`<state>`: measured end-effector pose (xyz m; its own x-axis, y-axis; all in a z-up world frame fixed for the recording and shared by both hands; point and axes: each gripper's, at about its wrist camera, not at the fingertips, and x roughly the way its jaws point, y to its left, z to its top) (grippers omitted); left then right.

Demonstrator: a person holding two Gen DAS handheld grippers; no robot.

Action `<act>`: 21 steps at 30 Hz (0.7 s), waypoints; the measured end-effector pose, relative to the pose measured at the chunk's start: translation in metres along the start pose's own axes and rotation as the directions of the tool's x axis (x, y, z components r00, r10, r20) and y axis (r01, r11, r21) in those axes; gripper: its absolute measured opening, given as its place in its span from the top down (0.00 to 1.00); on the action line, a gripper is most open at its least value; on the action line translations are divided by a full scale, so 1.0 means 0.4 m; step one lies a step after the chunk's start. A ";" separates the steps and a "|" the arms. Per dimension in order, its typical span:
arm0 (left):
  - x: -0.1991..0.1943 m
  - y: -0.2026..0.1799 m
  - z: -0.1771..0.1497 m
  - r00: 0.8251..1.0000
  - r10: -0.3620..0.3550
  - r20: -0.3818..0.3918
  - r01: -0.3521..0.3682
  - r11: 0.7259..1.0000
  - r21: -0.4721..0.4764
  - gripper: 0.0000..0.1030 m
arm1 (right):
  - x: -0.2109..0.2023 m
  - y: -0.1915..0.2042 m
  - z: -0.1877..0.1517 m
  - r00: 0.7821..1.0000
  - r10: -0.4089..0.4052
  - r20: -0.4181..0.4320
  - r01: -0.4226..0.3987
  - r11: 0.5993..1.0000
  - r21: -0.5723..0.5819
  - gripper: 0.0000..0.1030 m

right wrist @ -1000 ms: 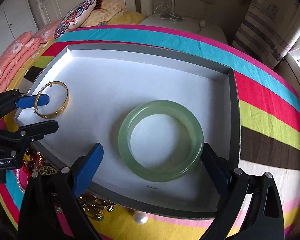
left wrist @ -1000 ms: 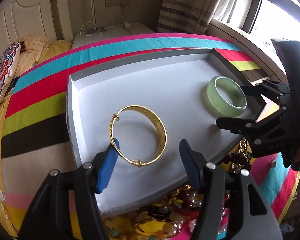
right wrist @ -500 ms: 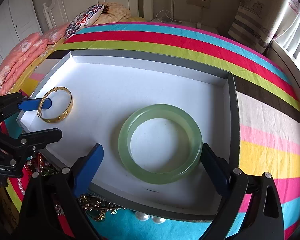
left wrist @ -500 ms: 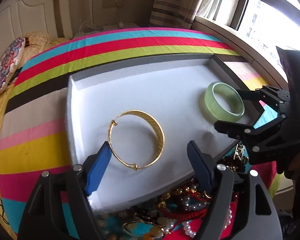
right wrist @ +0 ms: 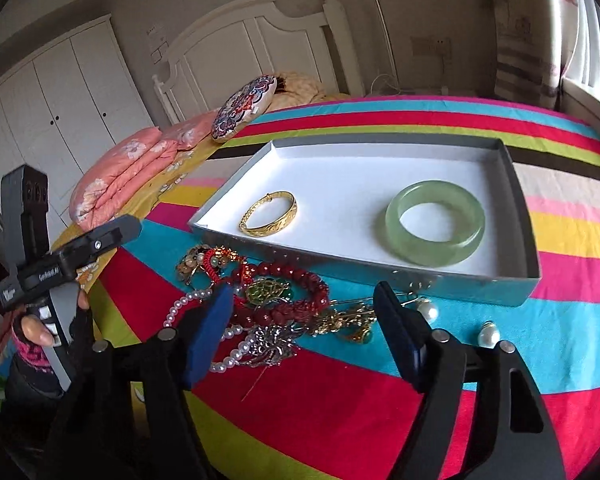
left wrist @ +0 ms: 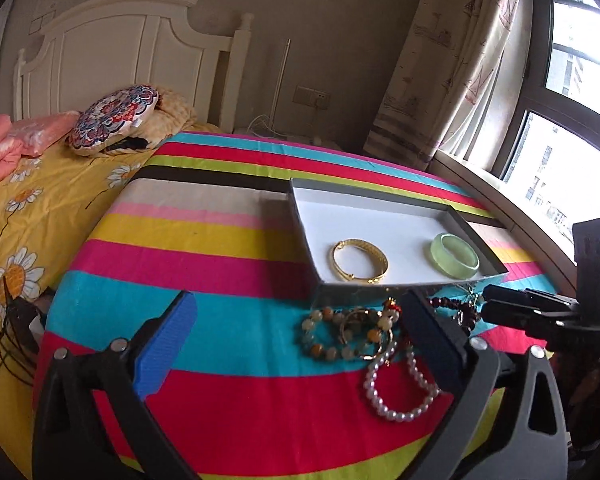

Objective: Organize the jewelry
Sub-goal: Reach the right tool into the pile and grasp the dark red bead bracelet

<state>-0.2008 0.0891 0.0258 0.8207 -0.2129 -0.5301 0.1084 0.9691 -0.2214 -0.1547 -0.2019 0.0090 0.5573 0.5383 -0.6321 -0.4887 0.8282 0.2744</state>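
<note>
Two bangles (right wrist: 269, 214) lie in the tray (right wrist: 452, 280); both grippers (right wrist: 304, 334) gape empty; next, the near tangled pile (right wrist: 268, 300).

Shiny metal, glassy stone, matt card

The gold bangle (right wrist: 269, 216) gleamed like polished metal; the green bangle (right wrist: 435, 224) looked smooth, translucent; the tray (right wrist: 380, 168) matt paperboard; the striped cover (right wrist: 340, 400) woven cloth.

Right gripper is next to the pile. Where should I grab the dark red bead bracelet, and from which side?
Take the dark red bead bracelet on its far arc, nearest the tray, coming from above with the right gripper. That arc lies bare; the near side is tangled with the green pendant and pearl strand.
</note>
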 end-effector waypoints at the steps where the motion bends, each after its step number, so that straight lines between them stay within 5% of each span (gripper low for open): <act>1: -0.010 0.001 -0.013 1.000 0.008 0.010 -0.008 1.000 0.007 0.02 | 0.008 0.007 0.002 1.000 -0.002 -0.007 0.002 1.000 -0.005 0.32; 10: -0.026 -0.081 -0.075 0.997 0.059 0.051 -0.067 0.982 0.178 0.02 | 0.085 0.013 0.026 0.992 -0.062 -0.109 0.059 0.998 -0.035 0.35; 12: -0.011 -0.095 -0.089 0.998 0.059 0.030 -0.064 0.977 0.205 0.02 | 0.085 0.028 0.020 0.991 -0.066 -0.118 0.058 0.996 -0.072 0.42; 17: 0.009 -0.117 -0.109 0.998 0.063 0.006 -0.062 0.972 0.228 0.02 | 0.060 0.037 0.014 0.994 -0.084 -0.071 0.076 0.992 -0.101 0.78; 21: 0.012 -0.125 -0.112 0.999 0.053 0.003 -0.052 0.971 0.233 0.02 | 0.007 0.043 0.019 0.997 -0.073 0.004 0.073 0.991 -0.110 0.87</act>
<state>-0.2275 0.0340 -0.0023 0.8270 -0.1611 -0.5386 0.1934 0.9811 0.0034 -0.1563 -0.1850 0.0173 0.5941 0.4770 -0.6477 -0.5175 0.8431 0.1462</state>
